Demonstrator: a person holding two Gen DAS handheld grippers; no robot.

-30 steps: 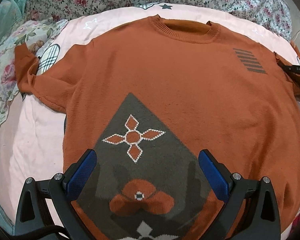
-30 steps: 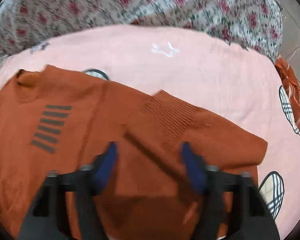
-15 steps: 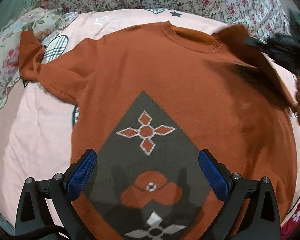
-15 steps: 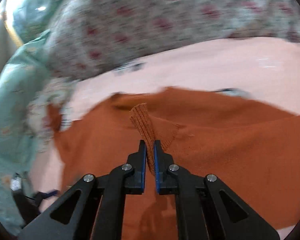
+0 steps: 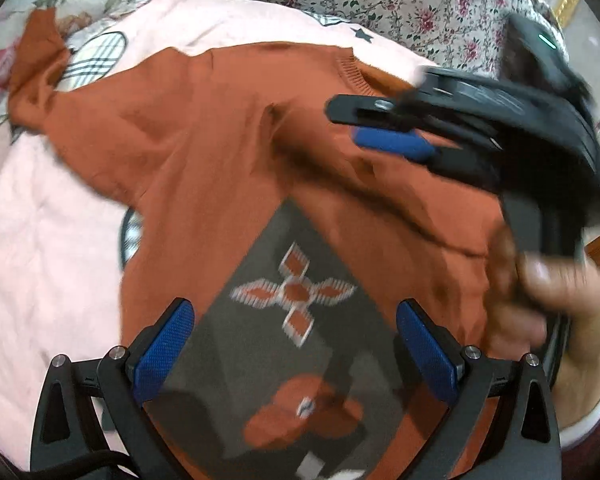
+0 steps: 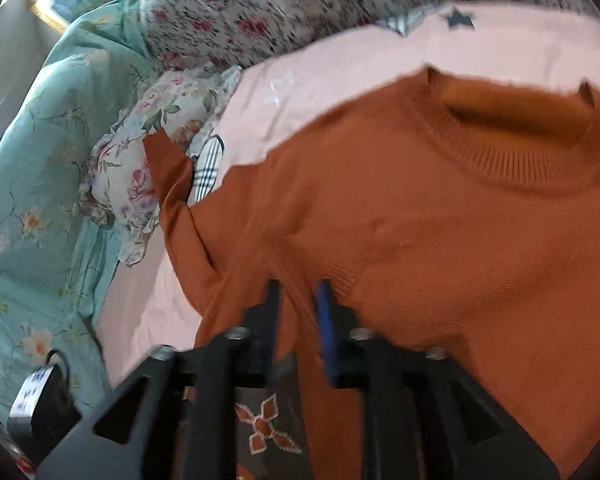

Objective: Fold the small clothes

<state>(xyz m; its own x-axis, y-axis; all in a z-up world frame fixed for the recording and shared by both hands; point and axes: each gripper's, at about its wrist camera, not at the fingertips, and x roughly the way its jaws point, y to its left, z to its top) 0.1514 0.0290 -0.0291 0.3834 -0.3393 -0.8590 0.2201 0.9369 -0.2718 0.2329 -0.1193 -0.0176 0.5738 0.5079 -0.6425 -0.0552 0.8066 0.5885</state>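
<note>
Across the pink bed sheet [image 5: 52, 240] lies the orange sweater [image 5: 220, 152], whose sleeve my right gripper [image 6: 298, 300], jaws pinching it, has carried over the chest, starting the fold, while my left gripper [image 5: 296, 344] hovers spread.

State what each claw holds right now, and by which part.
The right claw is shut on the rust-orange knit sweater, pinching its right sleeve, drawn across the chest. The left claw is open above the sweater's grey patterned panel, holding nothing.
</note>
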